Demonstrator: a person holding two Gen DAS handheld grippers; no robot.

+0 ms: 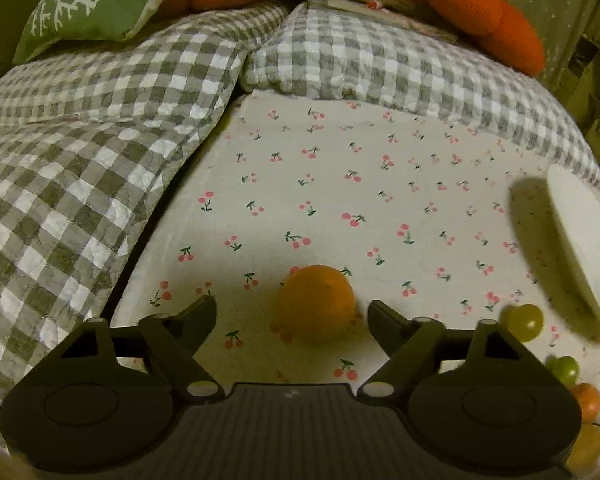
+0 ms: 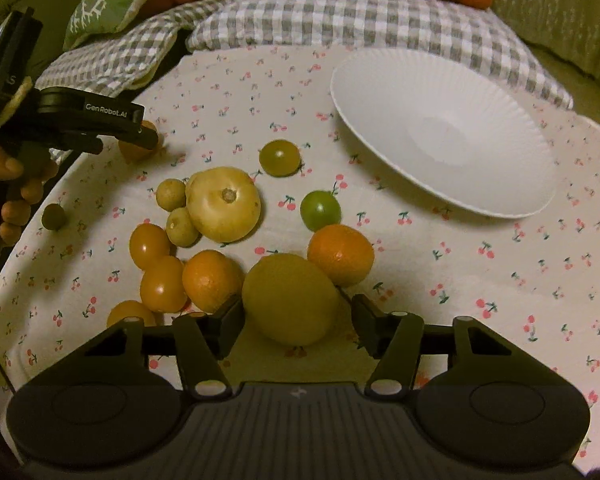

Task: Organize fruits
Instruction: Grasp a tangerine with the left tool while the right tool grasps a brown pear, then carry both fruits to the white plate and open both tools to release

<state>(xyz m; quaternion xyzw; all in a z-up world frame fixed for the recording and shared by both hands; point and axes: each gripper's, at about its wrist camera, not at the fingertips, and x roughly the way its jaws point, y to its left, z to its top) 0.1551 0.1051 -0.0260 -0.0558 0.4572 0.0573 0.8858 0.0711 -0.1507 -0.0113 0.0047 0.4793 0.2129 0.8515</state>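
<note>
1. The white fluted plate (image 2: 444,132) sits on a cherry-print cloth (image 2: 500,280) spread over a bed, and serves here as the landmark; nothing lies in it.
2. The left gripper (image 1: 290,312) has its jaws wide apart, with an orange (image 1: 317,302) between the fingertips; neither finger visibly touches it. This orange lies well to the left of the plate.
3. The right gripper (image 2: 296,320) is also spread open around a large yellow-green fruit (image 2: 290,298), which lies nearer the camera than the plate and to its lower left. Whether the fingers touch it I cannot tell.
4. Just beside that fruit lie two oranges, one (image 2: 341,254) on the plate side and one (image 2: 212,280) on the far side.
5. Farther left of the plate lie a pale yellow tomato (image 2: 224,204), small orange tomatoes (image 2: 150,246) and a green tomato (image 2: 320,210), the nearest to the plate.
6. Behind the plate are grey checked pillows (image 2: 340,20).
</note>
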